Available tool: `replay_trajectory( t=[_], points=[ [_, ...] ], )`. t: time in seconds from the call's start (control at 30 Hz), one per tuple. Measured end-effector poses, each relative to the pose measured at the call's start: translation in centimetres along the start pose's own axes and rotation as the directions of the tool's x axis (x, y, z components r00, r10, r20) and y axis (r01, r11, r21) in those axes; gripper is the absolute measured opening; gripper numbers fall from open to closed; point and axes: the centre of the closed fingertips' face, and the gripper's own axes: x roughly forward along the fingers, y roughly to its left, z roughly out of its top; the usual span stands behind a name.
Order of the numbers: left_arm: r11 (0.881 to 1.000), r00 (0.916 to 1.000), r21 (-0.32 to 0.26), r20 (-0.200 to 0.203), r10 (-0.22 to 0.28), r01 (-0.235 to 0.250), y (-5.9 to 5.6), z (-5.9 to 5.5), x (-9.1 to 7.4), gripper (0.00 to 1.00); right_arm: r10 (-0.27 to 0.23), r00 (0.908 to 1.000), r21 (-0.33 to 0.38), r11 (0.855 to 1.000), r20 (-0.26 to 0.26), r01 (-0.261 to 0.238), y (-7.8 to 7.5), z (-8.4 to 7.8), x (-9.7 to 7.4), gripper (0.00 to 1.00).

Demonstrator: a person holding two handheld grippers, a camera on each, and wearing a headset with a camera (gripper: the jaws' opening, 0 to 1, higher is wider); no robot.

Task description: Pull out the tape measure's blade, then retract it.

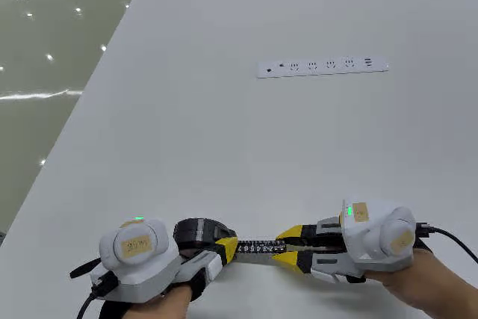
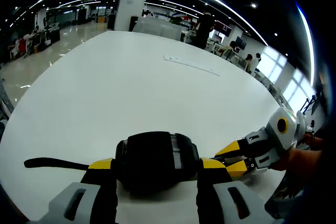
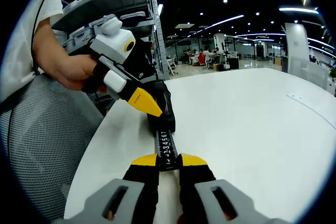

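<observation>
Where the white counter (image 1: 224, 132) nears its front edge, left tool (image 1: 215, 243) lies level, pointing right, jaws clamped on the black tape measure (image 1: 199, 231). Blade (image 1: 258, 246), a short numbered length, spans to right tool (image 1: 287, 247), level, pointing left, jaws pinched on it. Blade's end hidden between those jaws; right hand (image 1: 429, 283) cut off at the lower edge.

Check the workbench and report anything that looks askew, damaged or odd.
Nothing stands out. The left tongs grip the tape measure, and the right tongs pinch its blade, which runs short and straight between them. The power strip lies flat farther back on the white table.
</observation>
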Motion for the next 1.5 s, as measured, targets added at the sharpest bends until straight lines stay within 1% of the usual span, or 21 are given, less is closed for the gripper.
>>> replay_trajectory(
  t=[0.33, 0.5, 0.77, 1.17, 1.23, 1.43, 1.5],
  points=[
    [1.000, 1.0000, -0.015, 0.003, -0.008, 0.008, 0.1, 0.0, 0.0, 0.57, 0.016, 0.9999, -0.004, 1.000, -0.003, -0.016, 0.2, 0.7, 1.9, 0.12],
    [1.000, 0.9999, -0.018, 0.004, -0.011, 0.011, 0.1, 0.0, -0.1, 0.57, 0.022, 0.9997, 0.000, 1.000, -0.006, -0.022, 0.3, 0.6, 2.5, 0.12],
    [1.000, 0.9999, -0.022, 0.006, -0.012, 0.013, 0.1, 0.1, -0.1, 0.58, 0.027, 0.9996, 0.011, 1.000, -0.007, -0.027, 0.4, 1.0, 3.5, 0.12],
    [0.999, 0.9998, -0.035, 0.009, -0.016, 0.017, 0.2, 0.2, -0.1, 0.58, 0.046, 0.9988, -0.010, 0.999, -0.016, -0.046, 0.6, 1.5, 5.0, 0.12],
    [0.999, 0.9998, -0.034, 0.009, -0.016, 0.016, 0.2, 0.2, -0.1, 0.58, 0.049, 0.9986, -0.011, 0.999, -0.018, -0.049, 0.6, 1.6, 5.2, 0.12],
    [1.000, 0.9999, -0.029, 0.009, -0.013, 0.013, 0.1, 0.2, -0.1, 0.58, 0.057, 0.9980, -0.021, 0.998, -0.027, -0.058, 0.6, 1.4, 5.0, 0.12],
    [0.999, 0.9999, -0.030, 0.009, -0.013, 0.013, 0.1, 0.2, -0.1, 0.58, 0.057, 0.9980, -0.013, 0.998, -0.027, -0.057, 0.6, 1.5, 5.0, 0.13]
  ],
)
